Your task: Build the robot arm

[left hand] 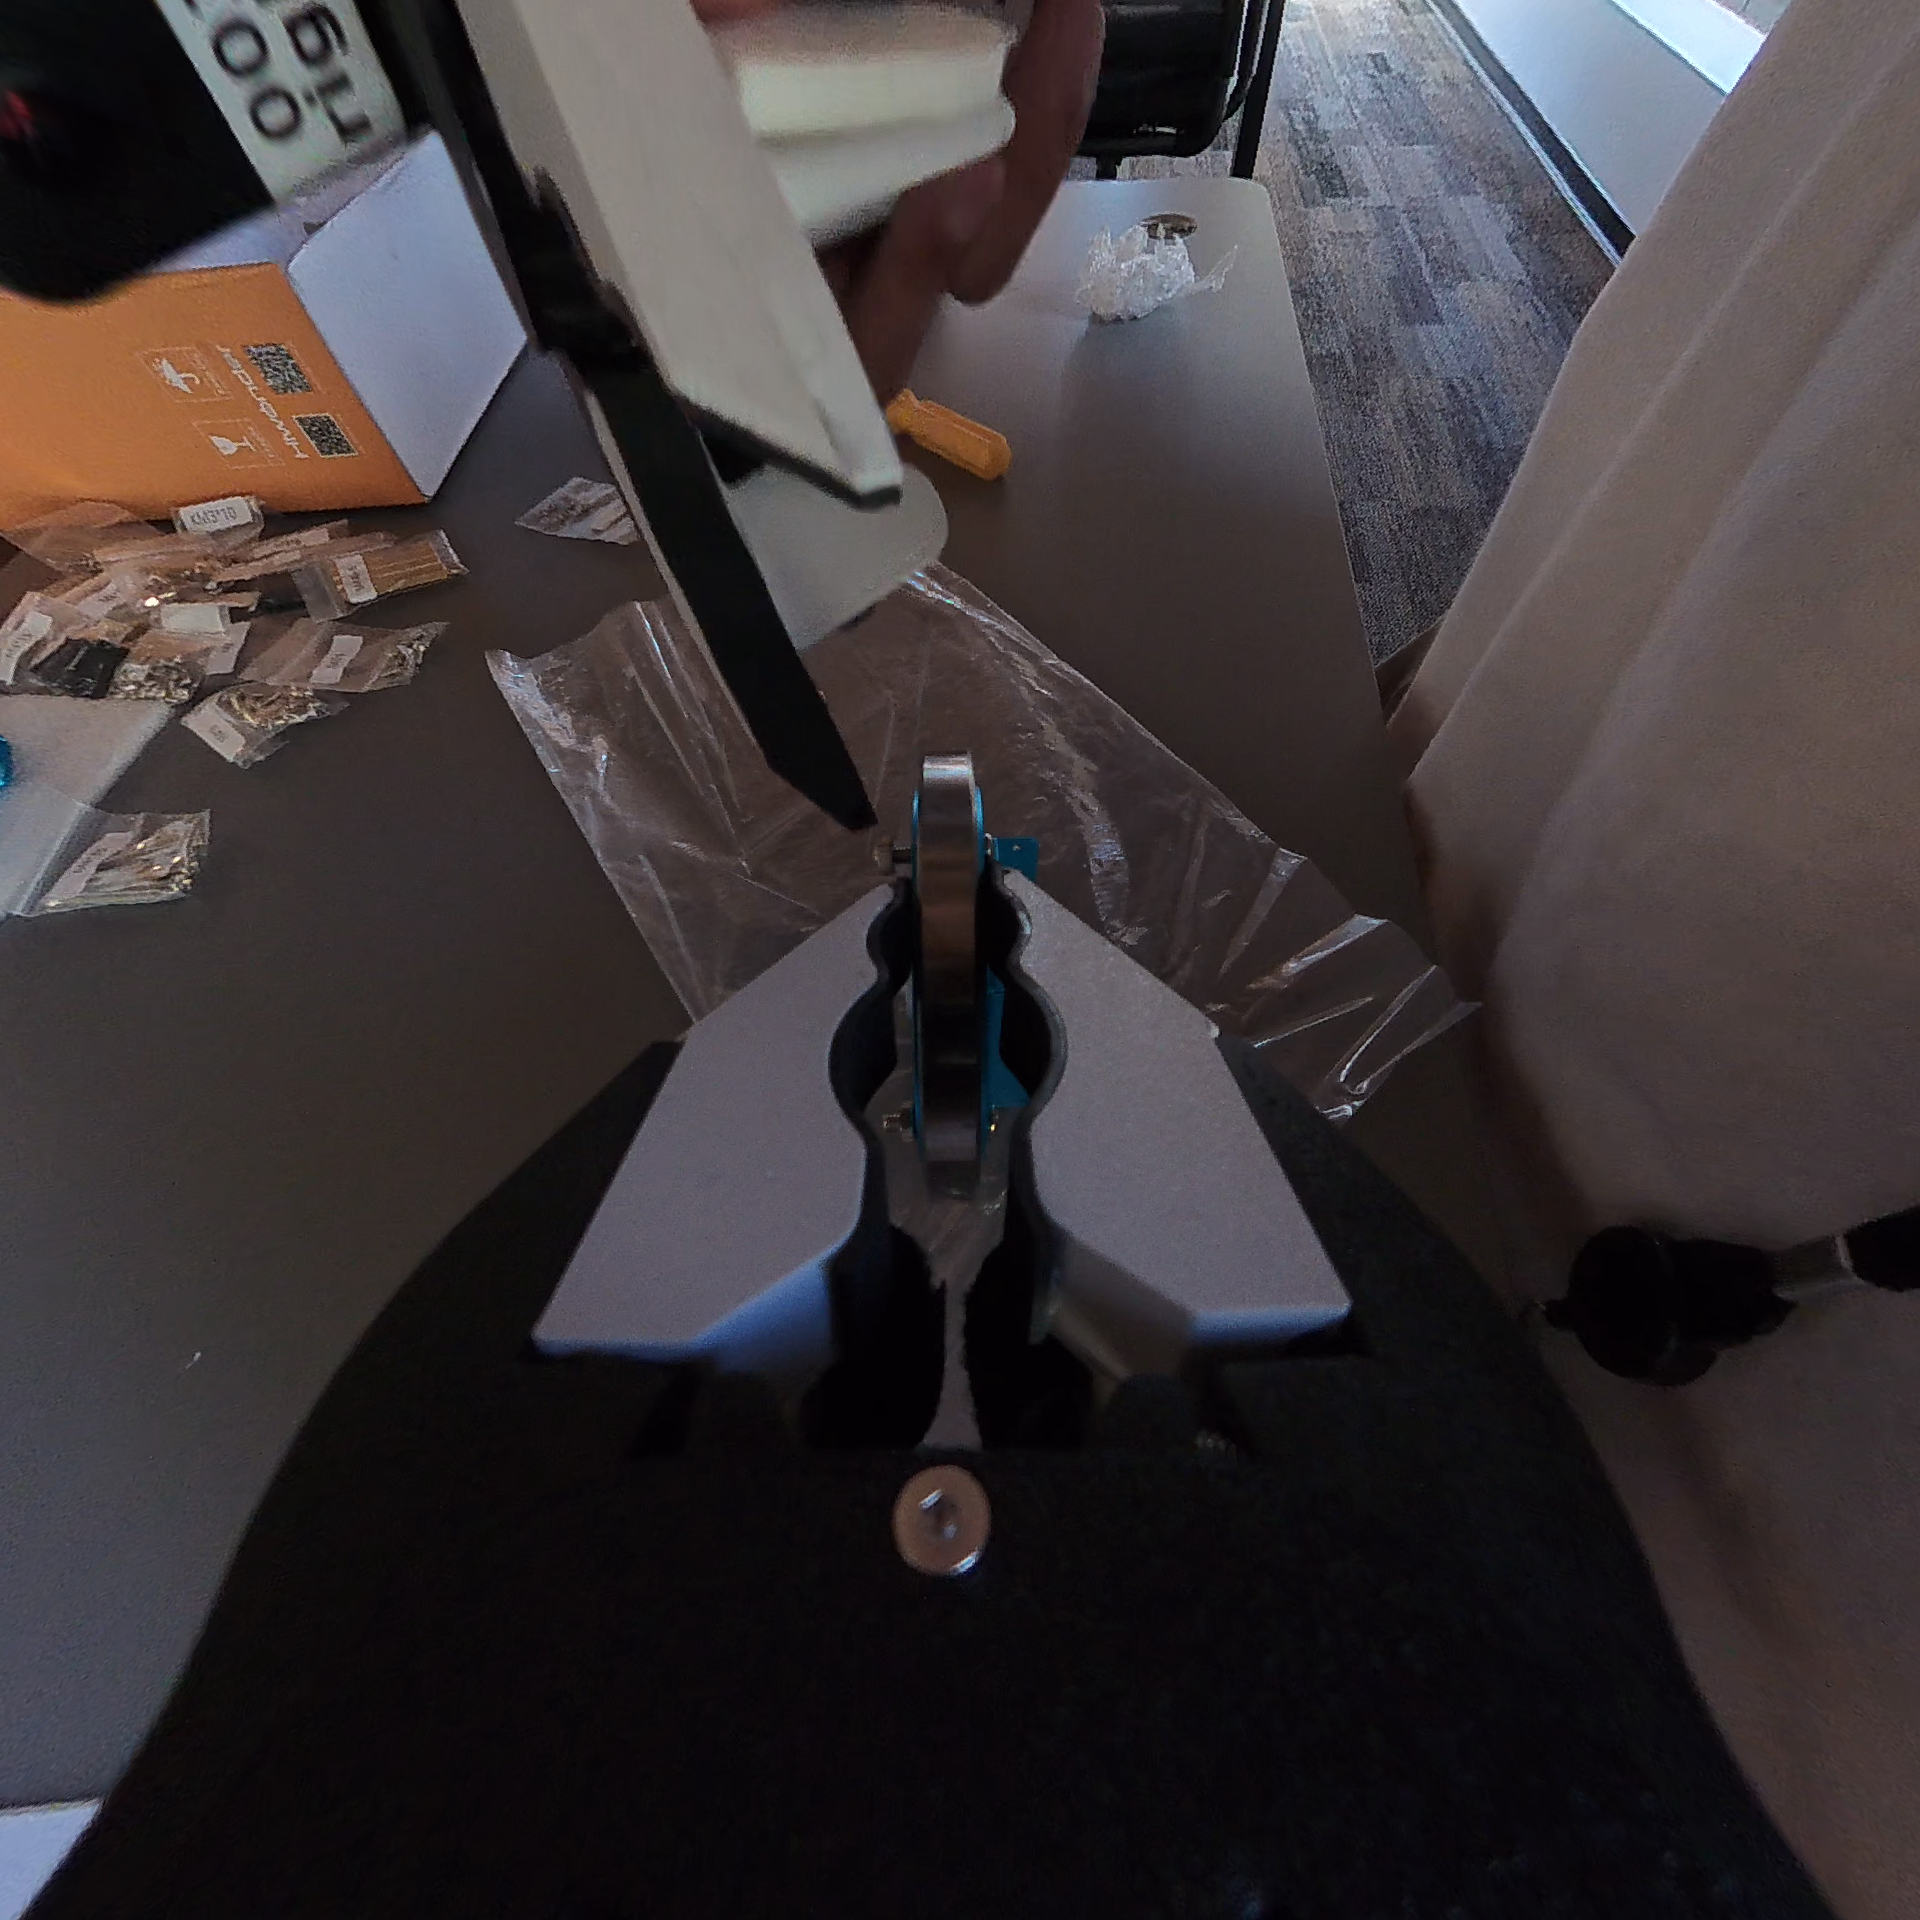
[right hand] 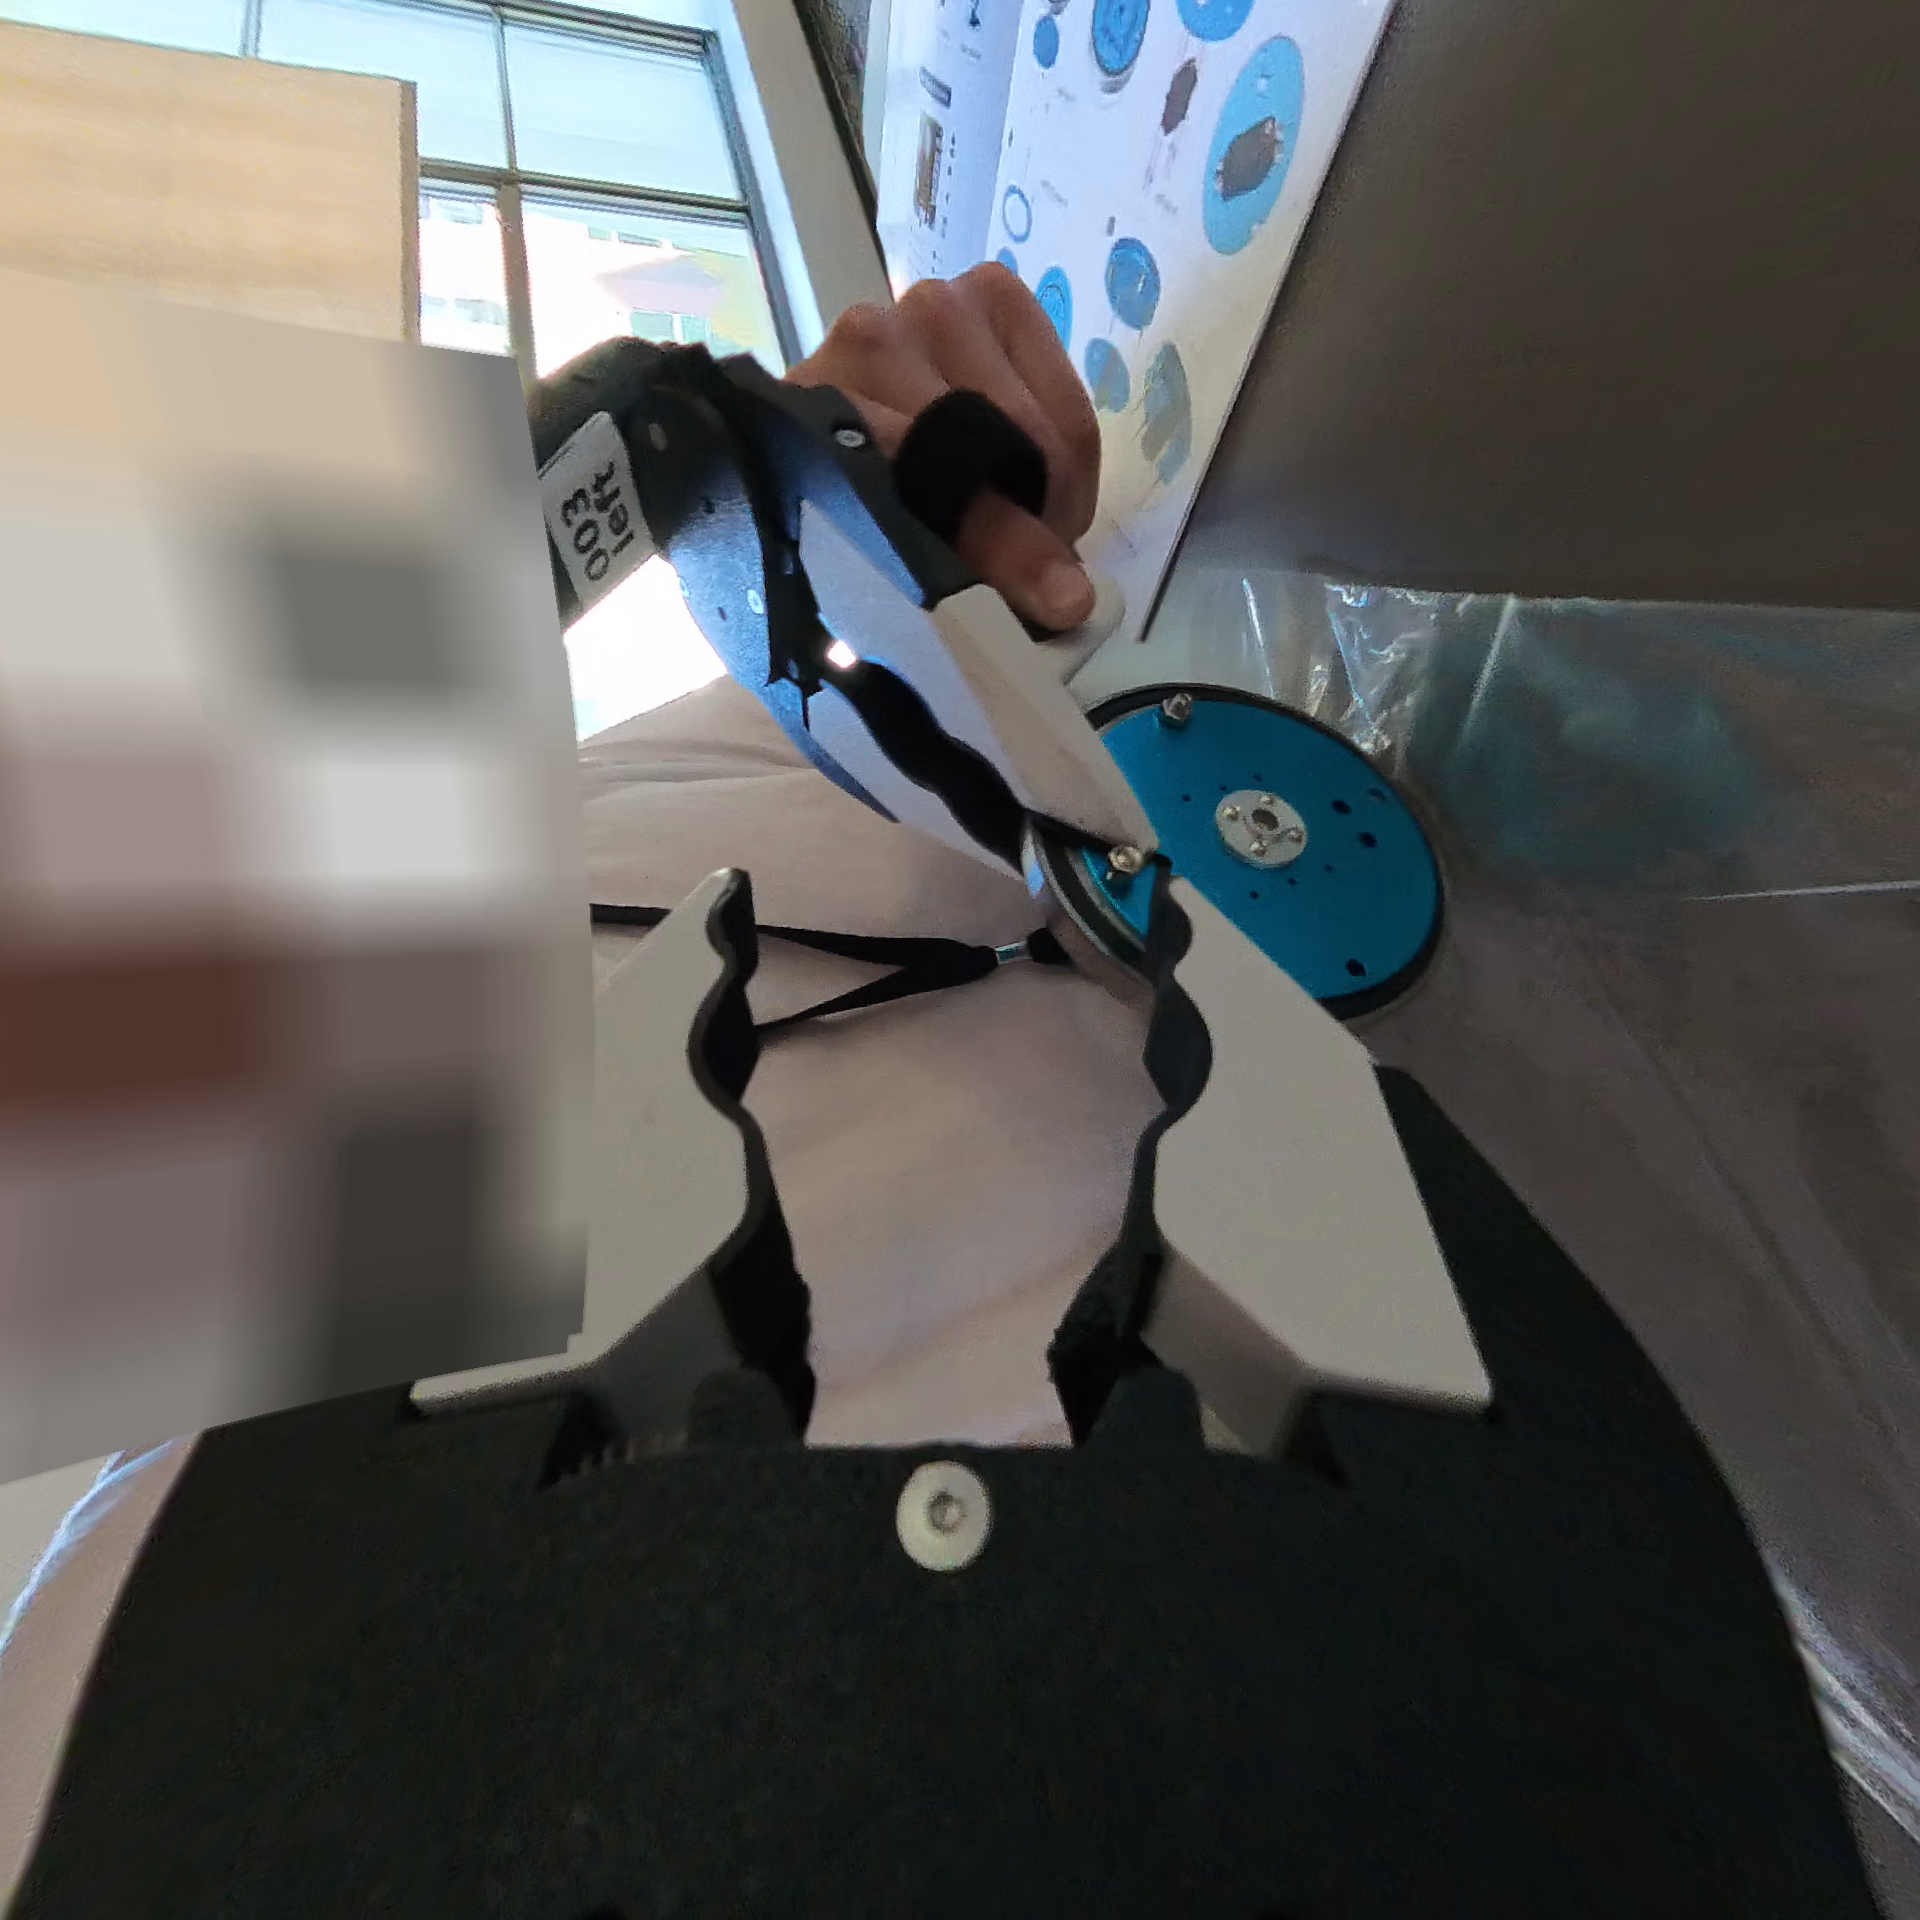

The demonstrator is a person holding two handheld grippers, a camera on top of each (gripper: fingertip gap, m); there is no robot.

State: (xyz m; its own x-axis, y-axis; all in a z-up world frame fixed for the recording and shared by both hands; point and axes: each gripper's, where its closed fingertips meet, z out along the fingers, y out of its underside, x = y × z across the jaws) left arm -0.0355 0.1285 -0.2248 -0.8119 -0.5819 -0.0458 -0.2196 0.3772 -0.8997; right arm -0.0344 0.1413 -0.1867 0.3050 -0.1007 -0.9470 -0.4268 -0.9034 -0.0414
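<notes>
1. Orange and white, a cardboard box (left hand: 239,395) sits at ten o'clock in the left wrist view on the dark desk (left hand: 312,1039), with small clear bags of screws and hardware (left hand: 208,644) scattered just below it.
2. Clear plastic film (left hand: 1039,810) lies flat on the desk at the centre of that view, under the work.
3. The left tongs (left hand: 951,904) are clenched on a blue-and-silver disc (left hand: 948,956), which stands on edge between their fingers, seen edge-on.
4. The right tongs (left hand: 868,816) come in from eleven o'clock, one dark tip touching a small screw on the disc's left face; a yellow tool (left hand: 951,442) lies on the desk beyond, and crumpled plastic wrap (left hand: 1138,270) sits at one o'clock.
5. In the right wrist view, the right tongs (right hand: 951,894) are spread apart and released; their right finger (right hand: 1247,1091) touches the disc's rim beside a screw.
6. The disc (right hand: 1278,862) shows its round blue face with a silver hub at three o'clock, gripped at its edge by the left tongs (right hand: 1081,831), which a hand (right hand: 966,416) holds.
7. A printed sheet with blue diagrams (right hand: 1122,187) lies at one o'clock.
</notes>
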